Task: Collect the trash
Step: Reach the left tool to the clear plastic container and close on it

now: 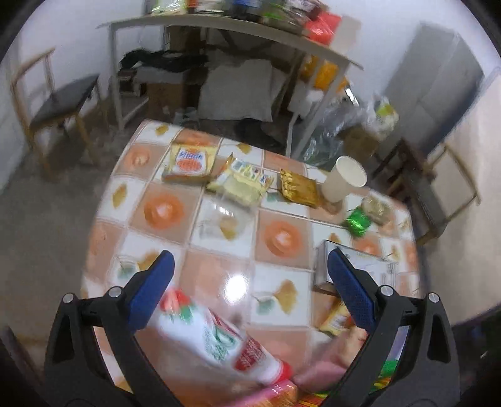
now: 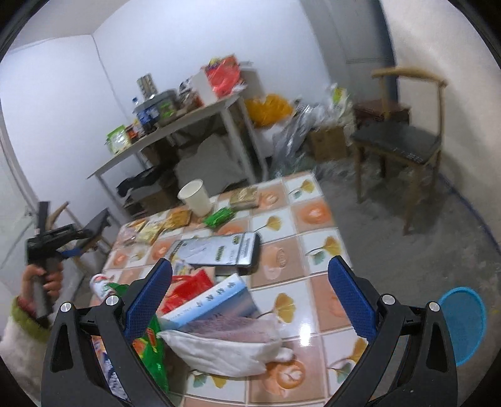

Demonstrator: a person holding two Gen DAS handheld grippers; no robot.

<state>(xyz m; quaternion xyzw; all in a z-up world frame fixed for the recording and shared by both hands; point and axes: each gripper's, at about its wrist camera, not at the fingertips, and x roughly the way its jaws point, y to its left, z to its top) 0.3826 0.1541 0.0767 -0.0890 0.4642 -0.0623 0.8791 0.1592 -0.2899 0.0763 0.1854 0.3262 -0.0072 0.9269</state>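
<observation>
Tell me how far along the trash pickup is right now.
Barely started, it seems. Nothing looks collected: the blue bin on the floor shows no visible trash. Both the left gripper and right gripper are open and empty. Still on the table: snack wrappers, the paper cup, a green packet, and a white bag.

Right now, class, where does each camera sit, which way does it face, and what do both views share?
Left wrist: on the left gripper, over the table's near edge, facing across to the shelf; only its open fingers show.
Right wrist: on the right gripper, facing along the table to the chair; its open fingers and the left hand show.
Shared: cup, green wrapper, shelf.
</observation>
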